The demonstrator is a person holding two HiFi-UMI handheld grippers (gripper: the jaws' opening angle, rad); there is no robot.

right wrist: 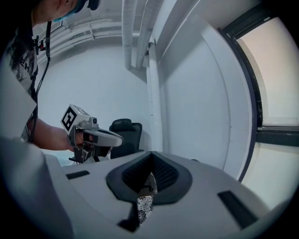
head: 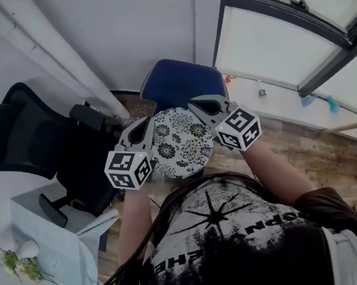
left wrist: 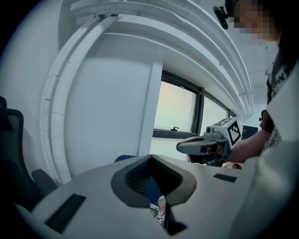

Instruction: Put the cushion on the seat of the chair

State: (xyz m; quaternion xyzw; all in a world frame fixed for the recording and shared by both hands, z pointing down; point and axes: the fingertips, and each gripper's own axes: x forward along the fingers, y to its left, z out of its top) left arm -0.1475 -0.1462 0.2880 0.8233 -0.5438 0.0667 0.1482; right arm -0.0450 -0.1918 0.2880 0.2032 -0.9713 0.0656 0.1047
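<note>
Forearms [head: 274, 170] reach forward; left tool [head: 151, 125] pinches the cushion [head: 179, 144] at 10 o'clock, right tool [head: 198, 107] at 1 o'clock; chair [head: 182, 81] at 12.

Small office: black swivel chair [head: 26, 137], large window [head: 293, 16], wood-plank floor [head: 311, 154].

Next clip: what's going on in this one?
A person holds a round black-and-white floral cushion between both claws. The left claw is shut on its left edge and the right claw is shut on its right edge. In the head view the cushion is held up in front of the person, over the near side of the blue chair, and is not yet on its seat. A black office chair stands to the left.
</note>
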